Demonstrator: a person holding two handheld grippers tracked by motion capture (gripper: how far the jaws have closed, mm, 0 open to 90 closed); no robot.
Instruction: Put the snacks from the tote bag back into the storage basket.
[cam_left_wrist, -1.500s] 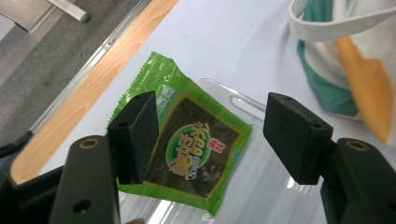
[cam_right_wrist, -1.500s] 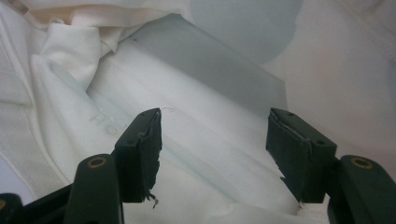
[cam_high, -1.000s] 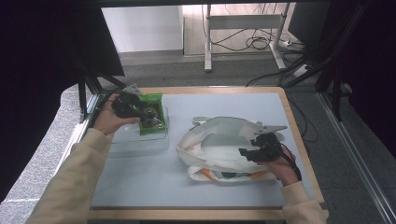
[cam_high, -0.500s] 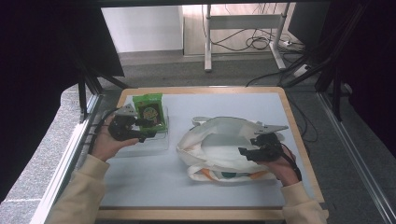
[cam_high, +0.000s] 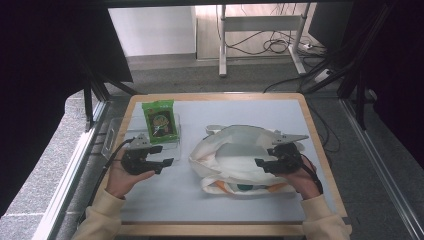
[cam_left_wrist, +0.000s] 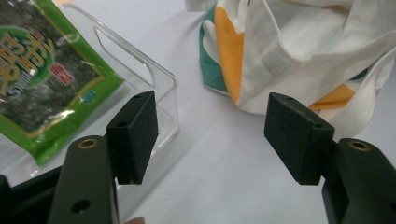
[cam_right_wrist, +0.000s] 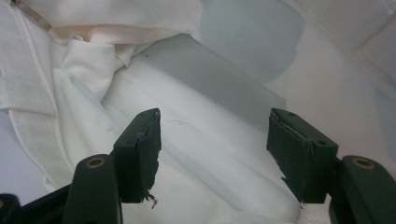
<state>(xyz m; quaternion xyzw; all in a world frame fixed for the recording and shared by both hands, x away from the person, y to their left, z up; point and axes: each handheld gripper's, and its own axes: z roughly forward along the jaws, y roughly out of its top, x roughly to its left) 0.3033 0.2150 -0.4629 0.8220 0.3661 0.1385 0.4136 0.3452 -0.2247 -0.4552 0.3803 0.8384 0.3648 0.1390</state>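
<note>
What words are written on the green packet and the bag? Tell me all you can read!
Green snack packet: big yellow lettering in a script I cannot make out, cut off by the picture's edge.
Same packet, small red label and small blue mark: too small and blurred to read.
Cloth bag: orange and green print, no readable words.

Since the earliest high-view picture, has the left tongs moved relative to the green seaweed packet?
Yes. The left tongs drew back from over the green seaweed packet toward the table's near edge, open and empty.
</note>
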